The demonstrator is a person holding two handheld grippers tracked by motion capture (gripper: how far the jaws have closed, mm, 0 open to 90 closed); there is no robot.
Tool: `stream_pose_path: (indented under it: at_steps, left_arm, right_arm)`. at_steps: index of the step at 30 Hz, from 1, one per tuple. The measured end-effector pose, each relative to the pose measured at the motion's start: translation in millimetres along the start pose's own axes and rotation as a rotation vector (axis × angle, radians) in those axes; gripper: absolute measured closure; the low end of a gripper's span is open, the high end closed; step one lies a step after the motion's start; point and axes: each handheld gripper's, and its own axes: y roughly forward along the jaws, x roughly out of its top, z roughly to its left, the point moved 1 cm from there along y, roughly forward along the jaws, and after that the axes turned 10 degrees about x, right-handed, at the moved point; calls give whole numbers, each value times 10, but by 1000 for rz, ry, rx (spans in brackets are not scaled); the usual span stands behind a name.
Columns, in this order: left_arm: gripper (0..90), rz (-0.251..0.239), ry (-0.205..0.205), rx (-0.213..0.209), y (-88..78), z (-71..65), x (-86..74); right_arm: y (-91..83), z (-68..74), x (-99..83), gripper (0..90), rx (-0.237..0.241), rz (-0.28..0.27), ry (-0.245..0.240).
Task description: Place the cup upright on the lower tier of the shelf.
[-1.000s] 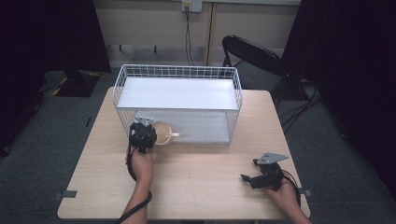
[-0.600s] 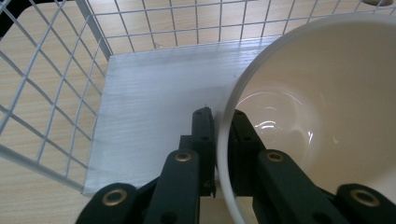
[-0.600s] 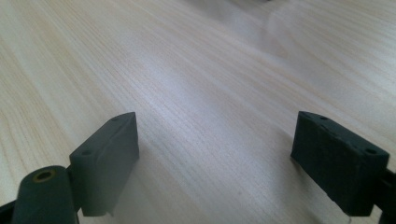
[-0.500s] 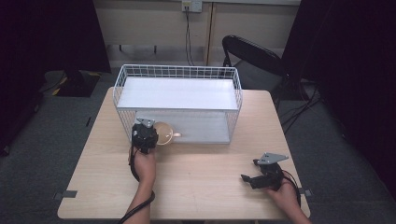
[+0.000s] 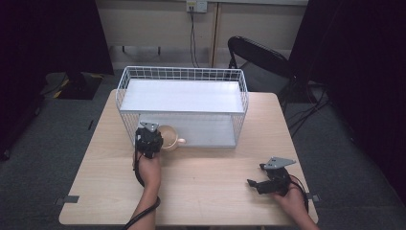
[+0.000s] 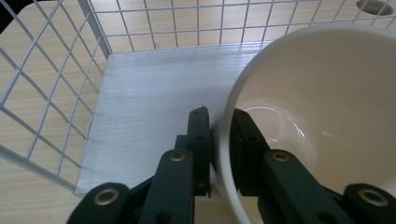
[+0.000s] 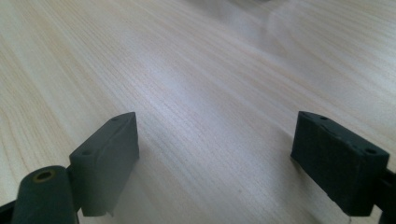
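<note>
Where fingers pinch, cup looks glossy cream.

Overhead lighting falls evenly on the pale wooden table; the surrounding room stays dim, with black curtains at both sides swallowing detail. The high view is soft and slightly grainy. Shadows under the white wire basket are faint and short. In the left gripper view, the glossy cream ceramic cup carries curved glare streaks inside, and focus is sharp. In the right gripper view, a broad sheen crosses the wood grain; the far edge blurs out of focus.
</note>
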Motion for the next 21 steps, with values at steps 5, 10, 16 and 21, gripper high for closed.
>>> stream_pose_path:
  at_steps: [5,10,16,21]
  left_arm:
    - [793,4,-12,-4,3,9,2]
    - [790,2,-25,-7,2,5,11]
    - [805,16,-10,18,1,2,29]
    - [827,-3,-48,31,-7,17,54]
  right_arm:
    - [-1,1,-1,141,0,0,1]
    - [-1,1,-1,141,0,0,1]
    - [-1,1,-1,141,0,0,1]
    - [-2,1,-2,141,0,0,1]
